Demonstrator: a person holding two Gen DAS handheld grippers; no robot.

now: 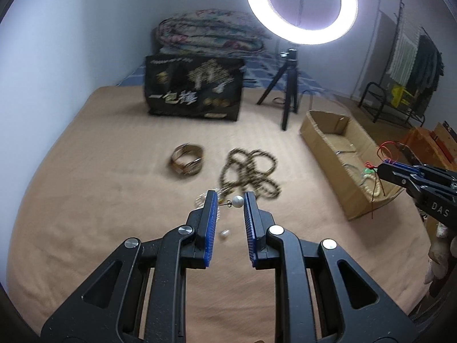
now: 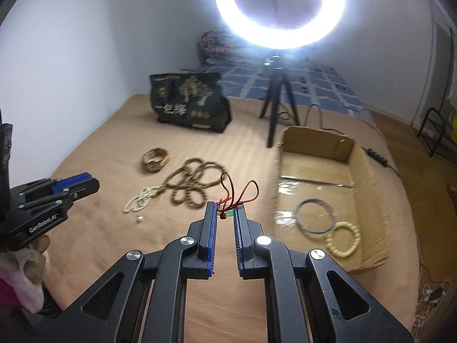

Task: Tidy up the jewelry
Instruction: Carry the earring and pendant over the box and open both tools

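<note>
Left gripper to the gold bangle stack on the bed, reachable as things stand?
Probably not yet. The path over the bed to the bangle stack looks free, but the left gripper already has a pearl earring between its fingers, so it would have to drop that off first.

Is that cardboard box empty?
No. The box holds a thin hoop and a pale bead bracelet on its floor.

Gold bangle stack [image 1: 187,159]: motion-smeared in the left wrist view, count unclear.
Brown bead necklace [image 1: 250,171]: blurred there, beads run together.
Green pendant on red cord [image 2: 227,214]: mostly hidden between the fingers [image 2: 210,228].
Black printed bag [image 2: 190,103]: small print unreadable.
</note>
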